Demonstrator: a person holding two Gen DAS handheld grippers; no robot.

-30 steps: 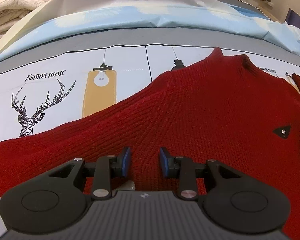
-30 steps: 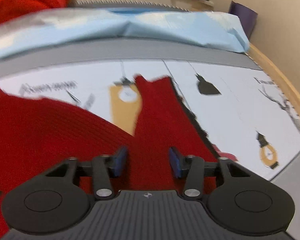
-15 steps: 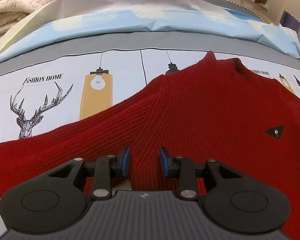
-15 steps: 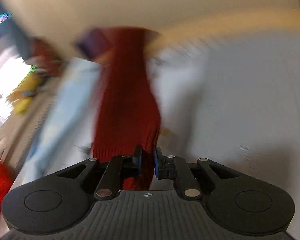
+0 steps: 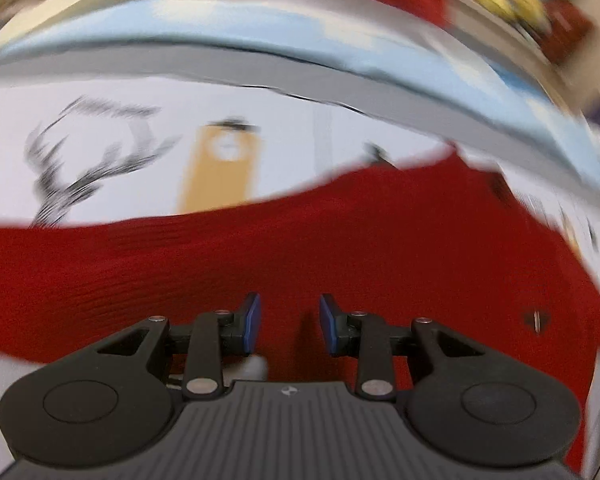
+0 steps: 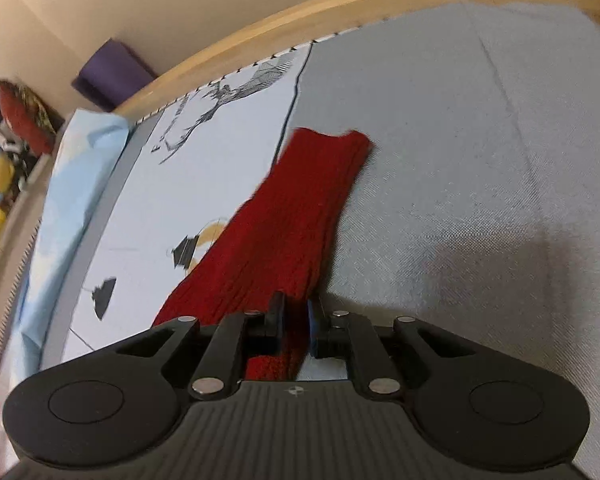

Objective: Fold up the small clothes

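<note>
Left wrist view, blurred. Your left gripper (image 5: 287, 322) sits at the lower centre of the frame with its blue pads (image 5: 251, 322) standing apart. Nothing is pinched between them, so the claw is released. The red knitted sweater (image 5: 300, 248) spreads across the middle band of the frame, directly beyond and beneath the fingers. A small dark logo patch (image 5: 537, 319) shows on the knit at the lower right. Above the sweater lies the printed bedsheet (image 5: 140, 100), bearing a smeared deer drawing (image 5: 80, 172) at the left and a yellow lamp panel (image 5: 220, 172) near the centre. A light blue folded cover (image 5: 260, 36) runs along the top of the frame.

Right wrist view. Your right gripper (image 6: 294, 326) occupies the lower centre. Its jaws are narrow and opening at this moment, with the near edge of the sweater's sleeve (image 6: 292, 216) between them. Whether the pads press the fabric cannot be told for certain, though the knit fills the gap. The sleeve runs from the fingers up toward the frame's centre, lying flat, and its cuff (image 6: 332, 140) ends just above the middle. It straddles the border between the sheet's printed part at the left and the plain grey-blue part (image 6: 460, 160) at the right. A wooden bed rail (image 6: 340, 12) curves across the top.
</note>
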